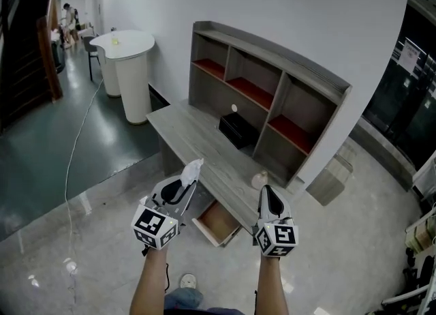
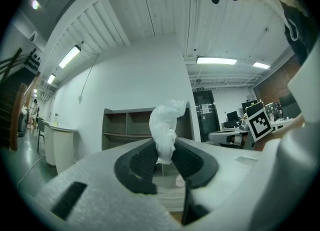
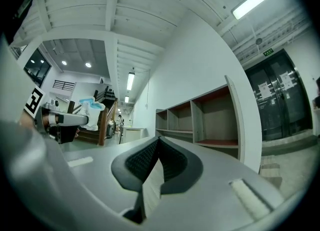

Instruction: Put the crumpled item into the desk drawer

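Observation:
The crumpled item point(image 1: 193, 169) is a white, twisted wad. My left gripper point(image 1: 187, 183) is shut on it, raised above the desk's front edge. In the left gripper view the crumpled item point(image 2: 165, 126) stands up from between the dark pads point(image 2: 145, 161). The desk drawer point(image 1: 218, 221) stands pulled open below the desktop, between my two grippers and lower than both. My right gripper point(image 1: 268, 191) hovers right of the drawer, shut and empty. In the right gripper view its jaws meet at the tips point(image 3: 158, 142), and the left gripper with the wad point(image 3: 90, 111) shows at the far left.
The grey desk point(image 1: 184, 129) carries a hutch with red-floored shelves point(image 1: 272, 95), a black box point(image 1: 238, 129) and a small white round object point(image 1: 259, 181). A white round counter point(image 1: 129, 68) stands at the far left. A cable point(image 1: 75, 150) trails over the floor.

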The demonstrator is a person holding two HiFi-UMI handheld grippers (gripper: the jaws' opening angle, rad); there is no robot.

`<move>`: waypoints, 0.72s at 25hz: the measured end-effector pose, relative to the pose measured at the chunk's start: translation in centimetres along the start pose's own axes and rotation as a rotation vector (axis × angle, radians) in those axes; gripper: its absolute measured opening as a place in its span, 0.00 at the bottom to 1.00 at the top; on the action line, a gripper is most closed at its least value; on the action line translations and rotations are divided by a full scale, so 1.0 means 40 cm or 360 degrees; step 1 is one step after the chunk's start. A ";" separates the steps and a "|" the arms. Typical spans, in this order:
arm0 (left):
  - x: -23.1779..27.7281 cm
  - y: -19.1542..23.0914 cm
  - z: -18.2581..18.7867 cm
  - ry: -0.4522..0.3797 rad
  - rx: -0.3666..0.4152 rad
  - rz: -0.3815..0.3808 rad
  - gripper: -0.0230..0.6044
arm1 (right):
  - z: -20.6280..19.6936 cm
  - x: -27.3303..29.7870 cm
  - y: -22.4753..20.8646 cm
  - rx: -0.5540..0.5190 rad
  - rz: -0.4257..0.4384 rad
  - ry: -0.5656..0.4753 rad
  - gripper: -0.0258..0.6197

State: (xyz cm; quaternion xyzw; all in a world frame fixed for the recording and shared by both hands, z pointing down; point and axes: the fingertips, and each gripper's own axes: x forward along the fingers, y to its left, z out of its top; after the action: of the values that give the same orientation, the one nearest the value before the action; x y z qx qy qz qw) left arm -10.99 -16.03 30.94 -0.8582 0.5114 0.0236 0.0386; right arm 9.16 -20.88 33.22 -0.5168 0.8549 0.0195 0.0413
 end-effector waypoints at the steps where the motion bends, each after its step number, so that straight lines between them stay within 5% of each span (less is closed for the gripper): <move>1: 0.017 0.018 -0.005 0.0001 0.0002 -0.0018 0.16 | -0.004 0.022 -0.001 0.0003 -0.0015 -0.0005 0.06; 18: 0.205 0.119 -0.155 0.0130 -0.0133 -0.0145 0.16 | -0.099 0.154 -0.050 0.0027 -0.0110 0.0135 0.06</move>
State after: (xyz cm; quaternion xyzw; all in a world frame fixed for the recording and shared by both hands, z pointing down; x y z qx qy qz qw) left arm -11.27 -26.05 36.25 -0.8817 0.4714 0.0080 -0.0172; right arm 7.87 -27.55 36.61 -0.5460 0.8377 -0.0111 0.0099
